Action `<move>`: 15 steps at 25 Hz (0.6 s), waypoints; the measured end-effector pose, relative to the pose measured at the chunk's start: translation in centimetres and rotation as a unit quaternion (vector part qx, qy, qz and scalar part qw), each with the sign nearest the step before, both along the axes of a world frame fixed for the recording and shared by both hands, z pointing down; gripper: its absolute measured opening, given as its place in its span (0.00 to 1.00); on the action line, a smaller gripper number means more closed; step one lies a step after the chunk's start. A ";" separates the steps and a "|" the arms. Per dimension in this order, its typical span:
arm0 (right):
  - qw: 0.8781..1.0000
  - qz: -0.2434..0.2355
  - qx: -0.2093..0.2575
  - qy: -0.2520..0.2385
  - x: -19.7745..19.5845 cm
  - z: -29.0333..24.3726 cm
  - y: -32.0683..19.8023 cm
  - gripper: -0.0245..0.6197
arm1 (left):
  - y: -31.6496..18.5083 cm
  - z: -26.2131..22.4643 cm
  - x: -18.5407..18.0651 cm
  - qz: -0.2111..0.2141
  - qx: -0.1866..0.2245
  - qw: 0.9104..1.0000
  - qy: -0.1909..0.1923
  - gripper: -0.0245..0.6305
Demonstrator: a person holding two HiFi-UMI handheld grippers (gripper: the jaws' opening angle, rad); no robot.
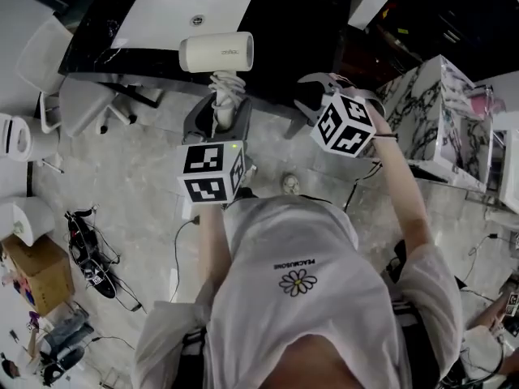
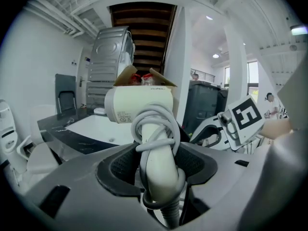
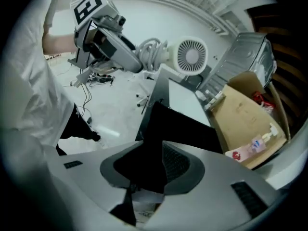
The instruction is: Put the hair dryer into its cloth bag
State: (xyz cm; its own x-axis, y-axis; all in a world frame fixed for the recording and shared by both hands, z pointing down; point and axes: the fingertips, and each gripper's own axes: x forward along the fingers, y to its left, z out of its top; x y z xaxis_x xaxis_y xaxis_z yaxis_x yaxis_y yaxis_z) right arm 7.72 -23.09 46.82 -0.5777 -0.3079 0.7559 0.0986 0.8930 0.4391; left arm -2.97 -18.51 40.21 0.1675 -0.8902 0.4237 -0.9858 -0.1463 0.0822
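Over the near edge of the bench (image 1: 284,23), with the jaws of the left gripper (image 2: 156,165) clamped on the cord-wrapped handle of the hair dryer (image 2: 139,105) and those of the right gripper (image 3: 153,163) pinching the black cloth bag (image 3: 168,124), spread the bag's mouth first, then feed the dryer in barrel-first, cord tucked.

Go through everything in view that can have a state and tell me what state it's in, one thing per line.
hair dryer: held up by its handle, not in the bag.
cord: wound round the dryer's handle.
cloth bag: black, pinched between jaws; its mouth can't be made out.
left gripper: shut on the hair dryer's handle.
right gripper: shut on the cloth bag.
cardboard box: flaps open.
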 end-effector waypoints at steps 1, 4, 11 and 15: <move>1.000 -0.004 -0.013 0.018 0.1 0.9 0.0 0.20 | 0.2 0.4 -0.1 0.002 -0.006 1.000 -0.002 0.41; 0.998 -0.008 -0.020 0.051 0.0 2.5 -0.3 0.20 | 0.7 1.7 -0.3 0.011 -0.026 1.000 0.004 0.41; 0.996 0.001 -0.038 0.085 -0.5 3.9 -0.8 0.20 | 1.3 3.6 -0.3 0.022 -0.054 0.998 0.015 0.41; 0.994 0.014 -0.034 0.103 -0.4 4.3 -1.1 0.10 | 1.5 3.8 -0.4 0.030 -0.056 0.998 0.014 0.41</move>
